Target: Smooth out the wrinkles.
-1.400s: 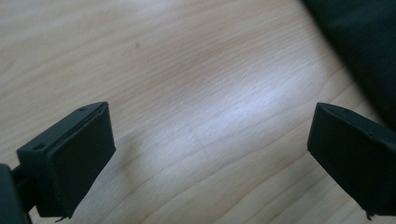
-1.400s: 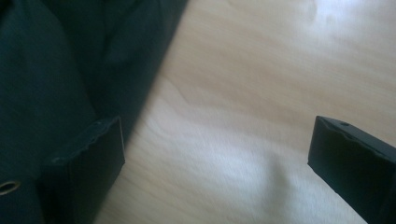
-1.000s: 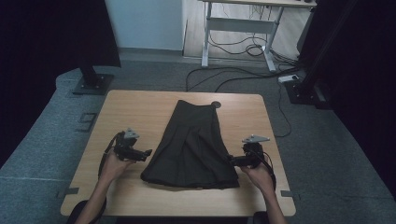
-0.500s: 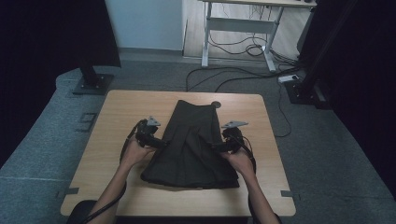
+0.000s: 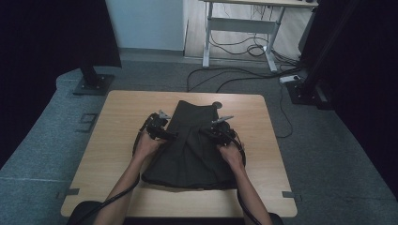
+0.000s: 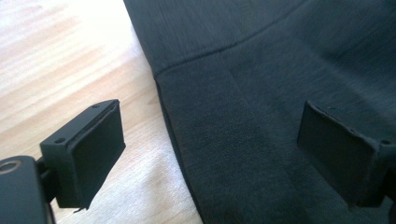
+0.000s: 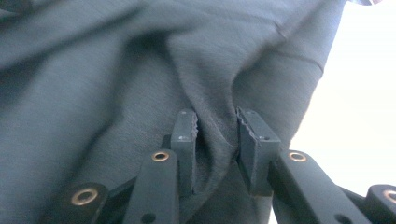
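Right gripper view: fingers (image 7: pixel 215 140) just closing, pinching skirt (image 7: pixel 93 93) fold; left gripper (image 6: pixel 210 154) fingers wide (straddling skirt's edge).

The high view is looking forward and down from above the person's side onto the whole light wooden desk (image 5: pixel 122 140), taking in the grey floor and the white-framed stand (image 5: pixel 244 33) beyond it. The left gripper view is riding low and close over the desk, facing along its own tongs (image 6: pixel 212 149) at the side edge of the dark grey pleated fabric garment (image 5: pixel 192 150). The right gripper view is sitting nearer still, pressed up against a raised fold of that same garment (image 7: pixel 140 70), which all three views are sharing.
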Action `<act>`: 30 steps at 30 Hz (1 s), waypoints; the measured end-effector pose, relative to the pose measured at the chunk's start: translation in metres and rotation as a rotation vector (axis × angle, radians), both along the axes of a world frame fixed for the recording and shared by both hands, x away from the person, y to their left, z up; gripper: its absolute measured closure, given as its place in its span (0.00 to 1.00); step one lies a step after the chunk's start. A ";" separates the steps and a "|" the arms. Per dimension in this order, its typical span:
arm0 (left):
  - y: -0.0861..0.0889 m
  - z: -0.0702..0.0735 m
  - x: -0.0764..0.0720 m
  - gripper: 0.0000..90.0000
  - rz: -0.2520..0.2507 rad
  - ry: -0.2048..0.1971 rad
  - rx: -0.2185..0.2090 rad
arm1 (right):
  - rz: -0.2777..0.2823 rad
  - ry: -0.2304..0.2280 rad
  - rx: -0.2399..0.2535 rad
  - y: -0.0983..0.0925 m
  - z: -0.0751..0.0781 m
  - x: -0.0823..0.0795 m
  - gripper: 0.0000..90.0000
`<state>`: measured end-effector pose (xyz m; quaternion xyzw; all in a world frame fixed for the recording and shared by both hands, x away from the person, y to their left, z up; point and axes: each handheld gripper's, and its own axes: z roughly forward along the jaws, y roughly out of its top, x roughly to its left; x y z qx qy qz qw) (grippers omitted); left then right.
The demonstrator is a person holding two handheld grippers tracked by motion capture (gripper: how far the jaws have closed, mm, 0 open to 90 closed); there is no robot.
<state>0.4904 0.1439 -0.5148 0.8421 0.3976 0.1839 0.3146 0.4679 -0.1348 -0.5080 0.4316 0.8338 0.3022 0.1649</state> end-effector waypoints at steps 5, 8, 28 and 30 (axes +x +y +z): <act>-0.012 -0.018 0.001 0.08 -0.016 0.018 0.084 | -0.067 -0.010 -0.072 -0.009 -0.020 0.003 0.42; -0.010 -0.021 0.001 0.08 -0.004 0.040 0.049 | -0.098 -0.021 -0.040 -0.016 -0.025 0.003 0.33; 0.003 -0.026 -0.070 0.18 -0.062 0.051 -0.031 | -0.039 0.051 0.035 -0.018 -0.026 -0.056 0.45; 0.005 -0.026 -0.080 0.18 -0.069 0.059 -0.036 | -0.018 0.061 0.039 -0.019 -0.026 -0.066 0.45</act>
